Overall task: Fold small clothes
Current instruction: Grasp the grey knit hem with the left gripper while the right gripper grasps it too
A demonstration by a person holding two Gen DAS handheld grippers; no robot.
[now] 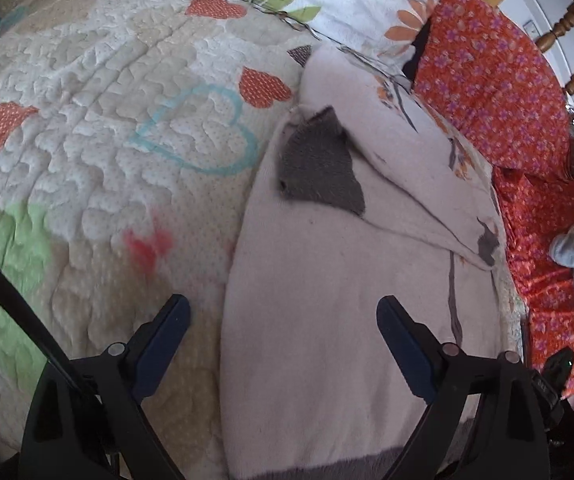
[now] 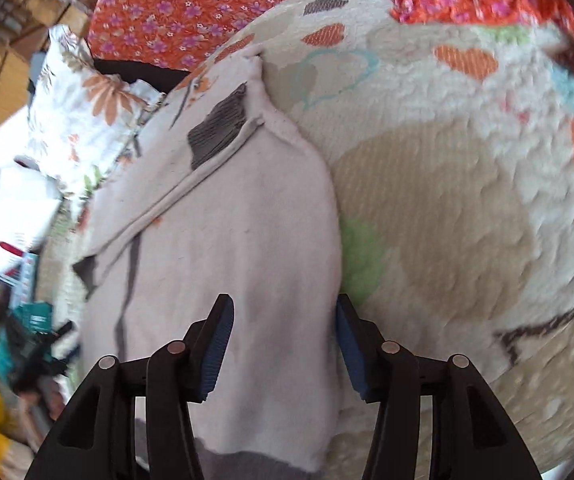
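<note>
Quilt (image 1: pixel 99 152): spread wide under both tools, bare room beyond the garment's long edge.
Garment (image 1: pixel 327 300): pale pink, lay flat on quilt ahead of both tools, grey patch (image 1: pixel 319 168) farther out.
Left gripper (image 1: pixel 283 320): jaws wide, empty, straddling the garment's edge.
Right gripper (image 2: pixel 283 320): jaws half apart, over garment, gripping nothing.

Pale pink garment (image 1: pixel 327 300) with grey patch (image 1: pixel 319 168); cream quilt (image 1: pixel 99 168) with orange and teal hearts; orange cloth (image 1: pixel 499 88), purple-flowered.
</note>
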